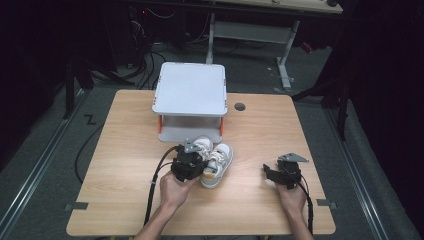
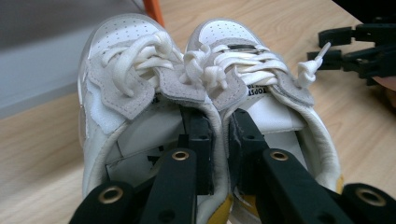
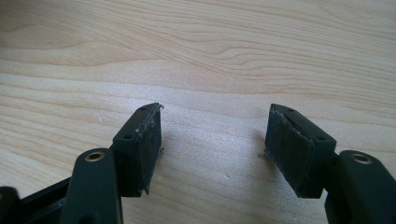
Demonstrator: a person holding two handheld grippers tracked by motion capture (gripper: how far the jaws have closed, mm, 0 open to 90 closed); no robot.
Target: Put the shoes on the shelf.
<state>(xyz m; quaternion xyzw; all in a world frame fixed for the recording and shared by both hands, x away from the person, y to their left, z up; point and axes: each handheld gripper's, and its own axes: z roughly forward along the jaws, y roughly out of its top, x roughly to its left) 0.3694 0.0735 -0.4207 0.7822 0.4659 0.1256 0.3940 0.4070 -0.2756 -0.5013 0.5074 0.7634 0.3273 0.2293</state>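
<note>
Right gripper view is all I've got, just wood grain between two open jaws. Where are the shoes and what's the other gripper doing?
Observer: The pair of shoes sits in front of the grey stand, to the left of your right gripper.
Operator: And the left one?
Observer: The left gripper pinches both shoes together, one jaw inside each, clamped on their touching inner walls.
Operator: Which way do the shoes point?
Observer: The toes point at the stand, the heels toward the person.
Operator: Are the laces tied?
Observer: The white laces are knotted, and one end sticks out toward your gripper.
</note>
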